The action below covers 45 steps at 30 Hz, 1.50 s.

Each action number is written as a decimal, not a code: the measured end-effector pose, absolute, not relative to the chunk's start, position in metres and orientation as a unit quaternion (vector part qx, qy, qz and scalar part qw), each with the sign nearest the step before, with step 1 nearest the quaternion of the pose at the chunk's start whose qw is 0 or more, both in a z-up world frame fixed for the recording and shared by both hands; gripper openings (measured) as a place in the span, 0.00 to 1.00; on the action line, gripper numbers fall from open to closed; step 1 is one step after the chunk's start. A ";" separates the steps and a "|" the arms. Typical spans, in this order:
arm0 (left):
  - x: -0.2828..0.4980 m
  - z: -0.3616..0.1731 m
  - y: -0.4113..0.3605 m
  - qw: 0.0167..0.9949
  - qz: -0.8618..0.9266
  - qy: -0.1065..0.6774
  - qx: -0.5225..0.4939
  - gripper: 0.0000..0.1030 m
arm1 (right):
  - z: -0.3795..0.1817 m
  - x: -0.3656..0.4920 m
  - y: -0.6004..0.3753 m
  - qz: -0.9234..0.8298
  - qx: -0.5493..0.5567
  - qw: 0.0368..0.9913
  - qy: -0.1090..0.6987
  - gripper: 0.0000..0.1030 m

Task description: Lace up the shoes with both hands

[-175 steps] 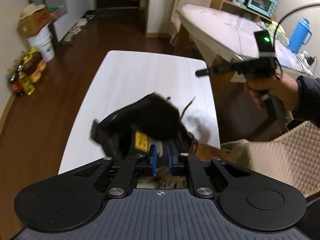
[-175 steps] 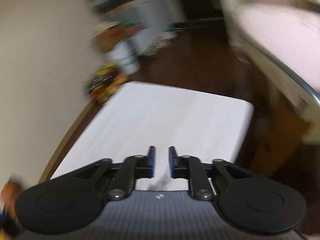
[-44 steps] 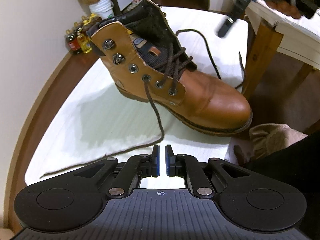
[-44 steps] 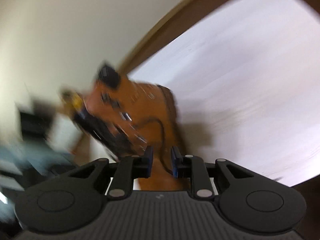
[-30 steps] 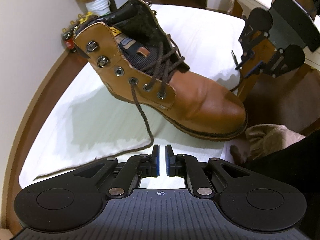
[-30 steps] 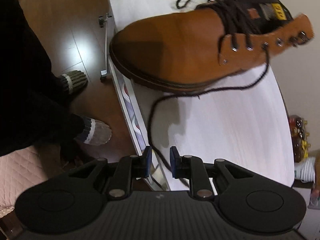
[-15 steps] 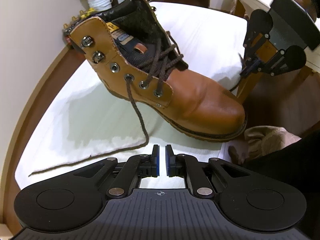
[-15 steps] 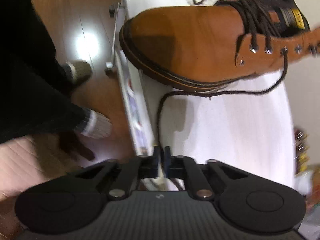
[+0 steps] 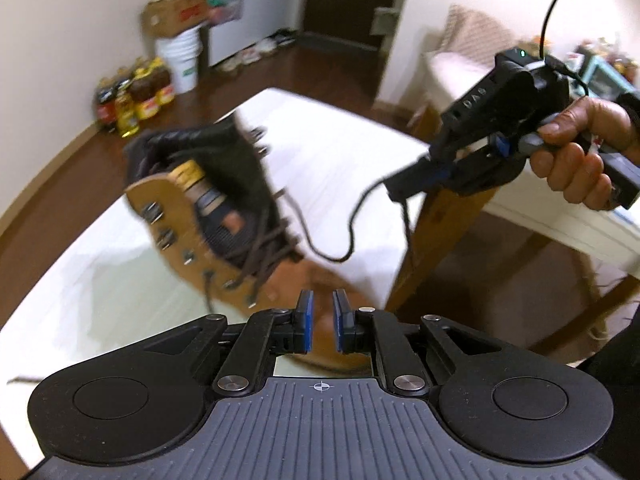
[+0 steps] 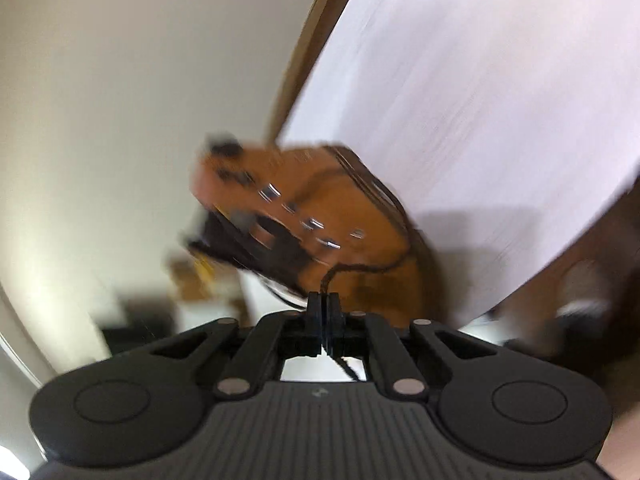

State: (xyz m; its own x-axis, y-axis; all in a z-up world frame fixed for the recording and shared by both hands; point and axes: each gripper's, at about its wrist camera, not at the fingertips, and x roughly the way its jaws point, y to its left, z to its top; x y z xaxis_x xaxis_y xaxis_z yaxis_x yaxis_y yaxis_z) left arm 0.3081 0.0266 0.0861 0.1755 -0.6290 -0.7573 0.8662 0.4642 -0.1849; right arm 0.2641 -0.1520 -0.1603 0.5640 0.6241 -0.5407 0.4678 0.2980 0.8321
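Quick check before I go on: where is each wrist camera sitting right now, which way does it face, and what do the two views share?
Left wrist: on the left gripper, jaws opening, empty; faces the boot on the white table; right hand shows.
Right wrist: on the right gripper, shut on the lace; faces the blurred boot.
Shared: boot, lace, table.

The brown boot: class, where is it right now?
In the left wrist view, the brown boot sits centre-left on the white table, just beyond the left gripper.
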 end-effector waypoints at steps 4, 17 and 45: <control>0.305 0.105 0.027 0.728 -0.553 0.392 0.102 0.12 | -0.149 0.226 -0.144 0.014 0.661 0.647 0.380 0.03; 0.292 0.085 0.010 0.687 -0.601 0.370 0.173 0.13 | -0.162 0.187 -0.077 0.004 0.735 0.612 0.294 0.03; 0.339 0.087 -0.013 0.603 -0.601 0.451 0.267 0.02 | -0.177 0.222 -0.058 0.047 0.691 0.613 0.381 0.23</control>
State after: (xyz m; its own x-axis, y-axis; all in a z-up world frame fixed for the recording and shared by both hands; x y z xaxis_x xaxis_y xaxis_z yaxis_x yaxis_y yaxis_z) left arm 0.3389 -0.0135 0.0870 -0.1296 -0.4851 -0.8648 0.9662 0.1344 -0.2201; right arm 0.2222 -0.0579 -0.1769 0.7057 0.5842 -0.4008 0.4679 0.0405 0.8829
